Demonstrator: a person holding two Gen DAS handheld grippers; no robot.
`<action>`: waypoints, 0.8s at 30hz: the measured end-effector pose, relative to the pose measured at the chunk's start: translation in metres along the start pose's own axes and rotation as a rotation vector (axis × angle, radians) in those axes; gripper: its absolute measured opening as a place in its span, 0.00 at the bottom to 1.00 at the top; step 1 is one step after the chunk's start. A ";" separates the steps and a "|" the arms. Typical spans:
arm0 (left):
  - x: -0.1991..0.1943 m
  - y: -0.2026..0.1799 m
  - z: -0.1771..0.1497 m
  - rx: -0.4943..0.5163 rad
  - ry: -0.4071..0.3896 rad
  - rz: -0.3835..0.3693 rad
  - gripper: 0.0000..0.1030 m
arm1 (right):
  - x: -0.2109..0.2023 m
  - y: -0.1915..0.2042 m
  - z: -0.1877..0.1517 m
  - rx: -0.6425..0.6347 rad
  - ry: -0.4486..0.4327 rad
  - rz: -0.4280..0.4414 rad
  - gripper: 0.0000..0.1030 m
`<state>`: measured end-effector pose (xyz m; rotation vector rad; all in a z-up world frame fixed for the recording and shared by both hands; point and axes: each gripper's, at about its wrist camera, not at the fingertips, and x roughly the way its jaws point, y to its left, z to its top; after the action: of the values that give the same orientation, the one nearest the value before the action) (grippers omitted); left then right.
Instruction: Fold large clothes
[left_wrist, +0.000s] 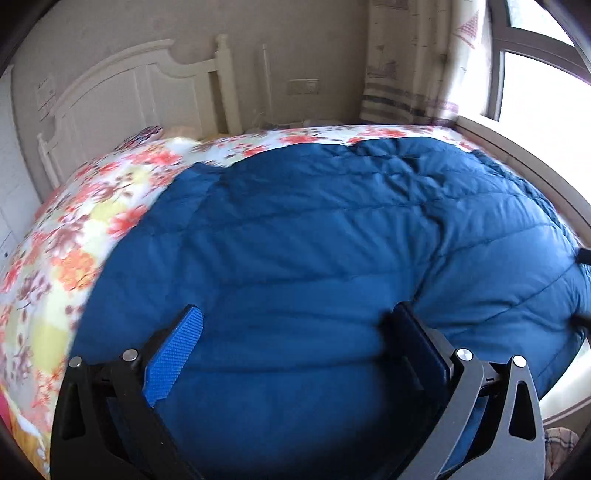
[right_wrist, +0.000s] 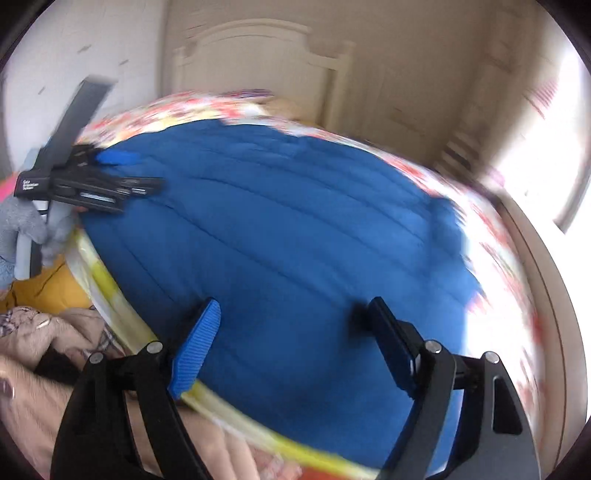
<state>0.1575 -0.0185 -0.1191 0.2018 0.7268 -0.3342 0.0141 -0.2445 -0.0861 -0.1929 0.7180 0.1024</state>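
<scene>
A large blue quilted coat lies spread across a bed with a floral sheet. In the left wrist view my left gripper is open over the coat's near part, with nothing pinched between its blue pads. In the blurred right wrist view the coat fills the middle, and my right gripper is open above its near edge. My left gripper also shows there at the coat's far left edge, held by a grey-gloved hand.
A white headboard stands at the bed's far end. To the right are a curtain, a bright window and a wooden ledge. Beige and plaid clothes and a yellow cloth lie off the bed's near left side.
</scene>
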 end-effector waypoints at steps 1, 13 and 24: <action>0.000 0.005 -0.001 -0.016 0.002 -0.002 0.96 | -0.012 -0.024 -0.013 0.068 -0.004 -0.053 0.78; 0.004 -0.001 -0.007 -0.022 -0.006 0.052 0.96 | -0.073 -0.106 -0.154 0.873 -0.241 0.328 0.63; 0.004 0.000 -0.008 -0.017 -0.011 0.052 0.96 | -0.015 -0.084 -0.112 0.880 -0.127 0.403 0.69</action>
<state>0.1553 -0.0175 -0.1275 0.2025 0.7124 -0.2795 -0.0559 -0.3505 -0.1470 0.7957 0.6105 0.1711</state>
